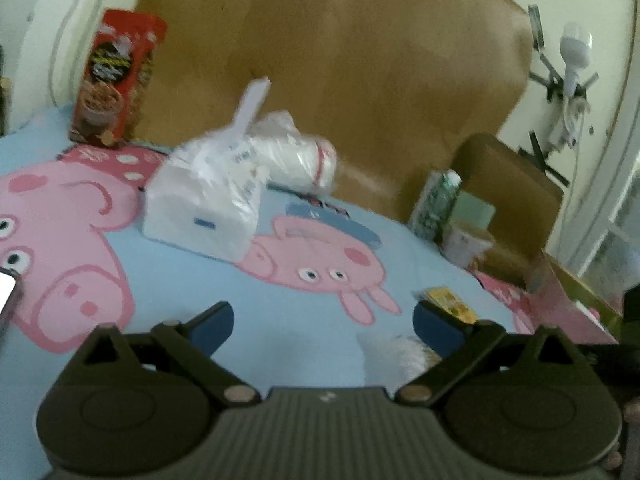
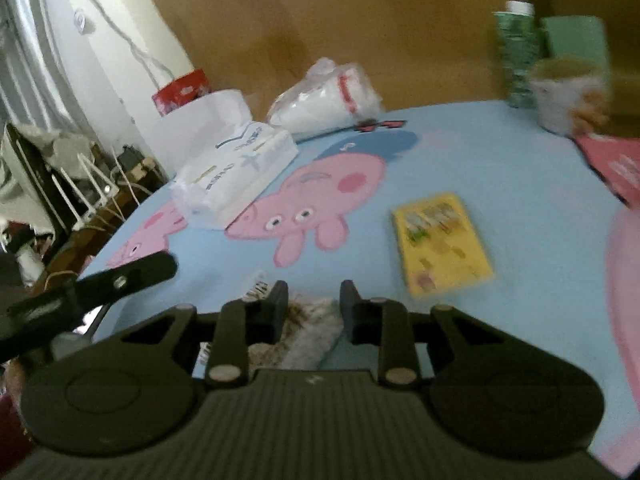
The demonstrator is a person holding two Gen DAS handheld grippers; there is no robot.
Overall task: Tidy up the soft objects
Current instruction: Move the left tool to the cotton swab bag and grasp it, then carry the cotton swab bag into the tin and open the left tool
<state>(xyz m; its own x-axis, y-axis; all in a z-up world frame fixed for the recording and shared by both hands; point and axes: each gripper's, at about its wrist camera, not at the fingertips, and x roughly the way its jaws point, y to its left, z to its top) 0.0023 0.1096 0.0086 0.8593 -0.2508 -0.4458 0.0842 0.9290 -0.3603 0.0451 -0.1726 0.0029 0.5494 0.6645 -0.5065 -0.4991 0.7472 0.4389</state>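
A furry grey-white soft toy (image 2: 310,330) lies on the blue cartoon-pig cloth (image 2: 460,168) at the near edge. My right gripper (image 2: 314,300) has its jaws narrowly apart on either side of the toy; whether they press it is unclear. The toy also shows in the left wrist view (image 1: 394,354), just inside the right finger. My left gripper (image 1: 322,322) is open wide above the cloth (image 1: 280,320) and empty. A white tissue pack (image 1: 204,204) (image 2: 236,176) lies further back.
A clear bag of white stuff (image 1: 298,156) (image 2: 332,100), a red snack box (image 1: 116,76), a yellow packet (image 2: 442,240) (image 1: 450,304), a green carton (image 2: 516,52) and a cup (image 2: 568,92) stand around. Cardboard (image 1: 360,60) backs the table. Clutter lies off the left edge (image 2: 60,184).
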